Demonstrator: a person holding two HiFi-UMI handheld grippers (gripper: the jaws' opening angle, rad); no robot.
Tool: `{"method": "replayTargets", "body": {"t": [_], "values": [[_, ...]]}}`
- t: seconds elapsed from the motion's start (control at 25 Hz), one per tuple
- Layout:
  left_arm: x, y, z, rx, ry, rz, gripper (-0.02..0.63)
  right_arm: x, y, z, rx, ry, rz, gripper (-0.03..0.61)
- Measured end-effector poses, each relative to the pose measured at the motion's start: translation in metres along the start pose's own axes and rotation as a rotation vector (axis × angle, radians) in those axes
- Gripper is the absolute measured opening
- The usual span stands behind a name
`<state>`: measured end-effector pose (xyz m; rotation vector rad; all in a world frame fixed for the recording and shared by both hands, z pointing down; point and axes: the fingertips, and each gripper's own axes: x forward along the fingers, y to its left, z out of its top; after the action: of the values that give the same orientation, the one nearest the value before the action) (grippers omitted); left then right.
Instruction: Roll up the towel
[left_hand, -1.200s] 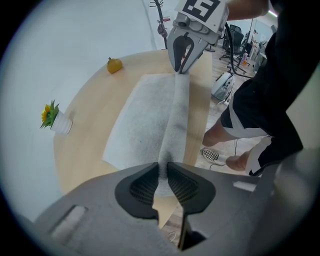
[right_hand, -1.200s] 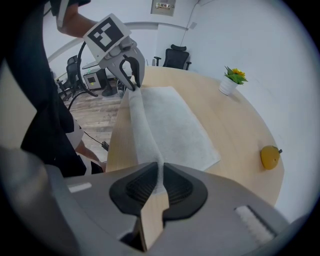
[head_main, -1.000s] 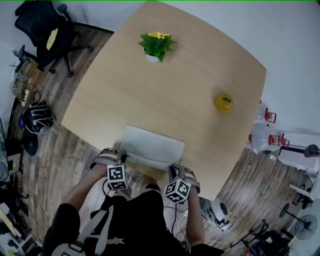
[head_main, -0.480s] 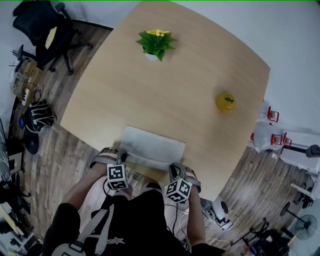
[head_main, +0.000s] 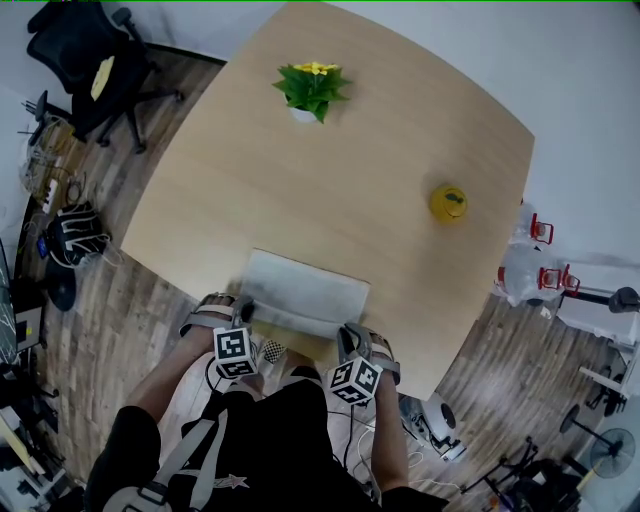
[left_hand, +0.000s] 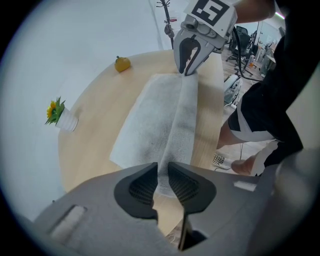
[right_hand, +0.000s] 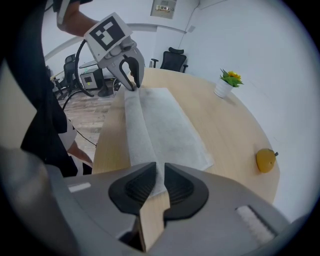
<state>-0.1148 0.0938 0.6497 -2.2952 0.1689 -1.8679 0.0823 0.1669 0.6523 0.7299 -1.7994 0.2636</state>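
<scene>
In the head view, the towel (head_main: 305, 293) lies flat at the near edge of the table (head_main: 380, 150). Its nearest strip is turned over once, with the left gripper (head_main: 244, 316) and right gripper (head_main: 350, 342) at that strip's two ends. In the left gripper view, the jaws stand a narrow slit apart and have just been easing open, pads touching the turned strip between them. The right gripper view shows the same loosening pinch on the other end. This looks like a re-grip before the next turn of the roll.
</scene>
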Motion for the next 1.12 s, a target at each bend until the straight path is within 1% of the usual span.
{"method": "replayTargets", "body": {"t": [0.12, 0.2, 0.36, 0.52, 0.8, 1.12], "values": [[-0.007, 0.006, 0.001, -0.01, -0.02, 0.041, 0.095, -0.008, -0.003, 0.002, -0.005, -0.01, -0.034, 0.091], [-0.012, 0.011, 0.001, -0.011, -0.03, 0.072, 0.106, -0.014, -0.005, 0.003, -0.01, -0.016, -0.059, 0.103], [-0.023, 0.016, -0.003, -0.019, -0.033, 0.119, 0.11, -0.026, -0.003, 0.004, -0.015, -0.025, -0.09, 0.104], [-0.035, 0.012, -0.002, -0.02, -0.049, 0.14, 0.118, -0.034, 0.006, 0.006, -0.023, -0.034, -0.106, 0.104], [-0.046, -0.008, 0.001, -0.008, -0.087, 0.132, 0.15, -0.04, 0.025, 0.01, -0.035, -0.042, -0.112, 0.118], [-0.037, -0.032, 0.001, 0.014, -0.088, 0.097, 0.15, -0.032, 0.04, 0.002, -0.037, -0.026, -0.099, 0.127]]}}
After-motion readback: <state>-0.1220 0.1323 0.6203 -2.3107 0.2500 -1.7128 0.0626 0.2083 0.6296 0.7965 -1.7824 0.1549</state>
